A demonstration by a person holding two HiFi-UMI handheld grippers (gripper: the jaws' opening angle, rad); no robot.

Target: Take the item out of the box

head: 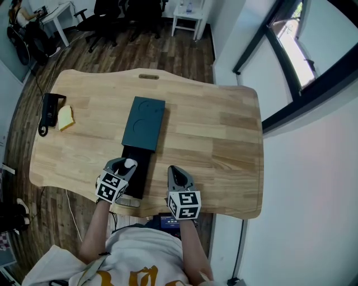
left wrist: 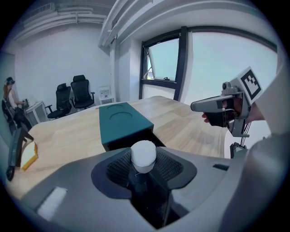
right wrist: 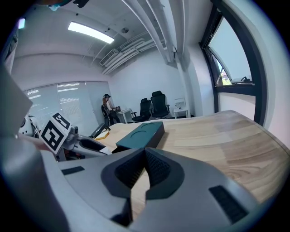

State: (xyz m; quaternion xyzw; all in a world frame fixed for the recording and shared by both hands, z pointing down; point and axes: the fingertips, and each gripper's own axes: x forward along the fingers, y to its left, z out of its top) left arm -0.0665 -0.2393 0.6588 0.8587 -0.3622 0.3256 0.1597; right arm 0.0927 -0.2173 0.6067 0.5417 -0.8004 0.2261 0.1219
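Bright daylight from the window [left wrist: 226, 59]; fisheye-warped edges.

white item [left wrist: 143, 153]: underside hidden | box tray [head: 143, 173]: partly behind left gripper [head: 125, 165]

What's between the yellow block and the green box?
Nothing, just bare wooden table between the yellow block and the green box, seen in the head view.

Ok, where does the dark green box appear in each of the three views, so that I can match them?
Head view: the dark green box lies lengthwise at the middle of the wooden table.
Left gripper view: box at centre, just above the jaws.
Right gripper view: box slightly left of centre, above the jaws.
Shared landmark: the black office chairs beyond the box's far end.
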